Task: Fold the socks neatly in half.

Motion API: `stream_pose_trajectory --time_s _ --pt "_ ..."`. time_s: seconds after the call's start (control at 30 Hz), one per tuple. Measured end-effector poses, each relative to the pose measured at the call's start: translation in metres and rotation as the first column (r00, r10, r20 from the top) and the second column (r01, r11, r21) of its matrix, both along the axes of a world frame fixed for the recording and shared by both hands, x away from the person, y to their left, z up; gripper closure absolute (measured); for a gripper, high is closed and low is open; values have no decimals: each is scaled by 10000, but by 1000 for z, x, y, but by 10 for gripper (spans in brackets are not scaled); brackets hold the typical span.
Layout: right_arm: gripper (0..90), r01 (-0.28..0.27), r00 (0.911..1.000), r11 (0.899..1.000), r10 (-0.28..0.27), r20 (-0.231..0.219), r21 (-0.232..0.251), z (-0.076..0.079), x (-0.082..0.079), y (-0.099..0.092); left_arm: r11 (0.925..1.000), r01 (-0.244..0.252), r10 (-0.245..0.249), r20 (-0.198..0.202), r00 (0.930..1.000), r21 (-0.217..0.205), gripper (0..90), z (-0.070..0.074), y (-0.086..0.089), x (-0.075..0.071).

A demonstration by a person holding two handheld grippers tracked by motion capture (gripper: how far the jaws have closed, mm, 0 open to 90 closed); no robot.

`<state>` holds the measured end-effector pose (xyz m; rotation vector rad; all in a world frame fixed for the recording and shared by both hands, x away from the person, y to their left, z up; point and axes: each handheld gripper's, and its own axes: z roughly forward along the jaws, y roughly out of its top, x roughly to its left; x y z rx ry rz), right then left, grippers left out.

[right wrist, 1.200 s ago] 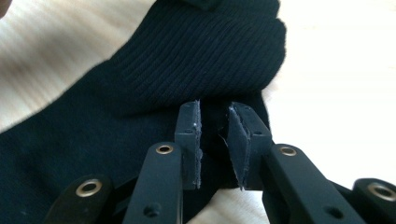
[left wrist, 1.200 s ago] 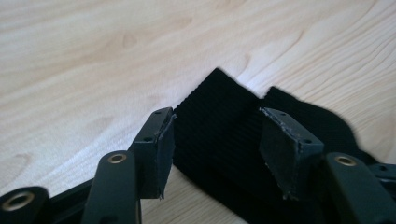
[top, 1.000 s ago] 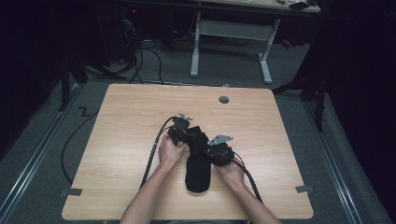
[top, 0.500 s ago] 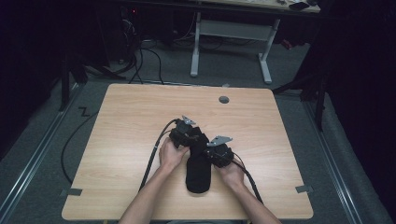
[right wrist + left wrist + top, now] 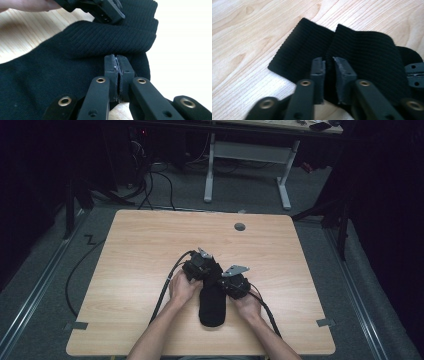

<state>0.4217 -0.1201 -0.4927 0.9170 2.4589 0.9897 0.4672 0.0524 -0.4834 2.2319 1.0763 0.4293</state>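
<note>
A black sock (image 5: 212, 307) lies on the wooden table (image 5: 140, 250) near its front edge, between the person's two hands. My left gripper (image 5: 211, 274) sits at the sock's far end. In the left gripper view its jaws (image 5: 329, 63) have just been closing and pinch a fold of the ribbed cuff (image 5: 362, 50). From the right side my right gripper (image 5: 221, 285) meets the sock. Its jaws (image 5: 117, 58) stand pressed together on the sock's edge below the ribbed band (image 5: 110, 37), and they too have just closed further. The left gripper (image 5: 107, 11) shows above that band.
A round grommet hole (image 5: 240, 226) sits near the table's far edge. Black cables (image 5: 165, 290) trail from the grippers off the front and left. A white desk frame (image 5: 247, 155) stands behind the table. Bare wood lies to the left, right and far side.
The left gripper has shifted slightly along the sock's upper end. The sock and the right hand stay where they were.
</note>
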Motion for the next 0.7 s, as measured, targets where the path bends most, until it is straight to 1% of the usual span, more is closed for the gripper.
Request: stream_pose_trajectory --time_s 0.07,0.1,0.17,0.23,0.3,0.37,0.43,0.5,0.57,0.63,0.7 --pt "881 -43 10000 9999 43 40 148 4 -1 -1 9999 -19 20 94 10000 -113 822 1 1 0" --pt "881 -15 10000 9996 14 14 275 6 -1 -2 9999 -41 45 196 9998 -162 828 3 2 -1" --pt "882 -60 9999 9993 55 143 366 10 -3 -4 9993 -75 92 462 9989 -379 835 10 5 -3" --pt "882 -64 9998 9990 55 213 438 13 -4 -6 9971 -113 174 810 9966 -759 839 18 9 -4" --pt "882 -18 9996 9983 1 292 578 17 -5 -8 9914 -204 355 1157 9927 -1291 841 28 15 -5" --pt "881 59 9993 9973 -85 357 734 20 -5 -11 9872 -258 471 1329 9900 -1573 843 33 18 -6" --pt "875 141 9993 9970 -167 346 766 22 -5 -14 9856 -233 495 1540 9868 -1673 844 38 19 -7" --pt "855 207 9996 9978 -220 201 623 18 -2 -15 9845 -182 474 1647 9852 -1744 844 40 19 -7" --pt "786 366 9993 9979 -365 -45 543 13 2 -17 9843 -130 437 1721 9841 -1759 844 41 17 -7" --pt "705 600 9981 9961 -588 -200 652 9 5 -19 9849 -106 412 1744 9838 -1727 844 41 16 -7" --pt "674 725 9973 9941 -711 -209 801 10 6 -20 9853 -107 408 1744 9838 -1704 844 39 15 -6"
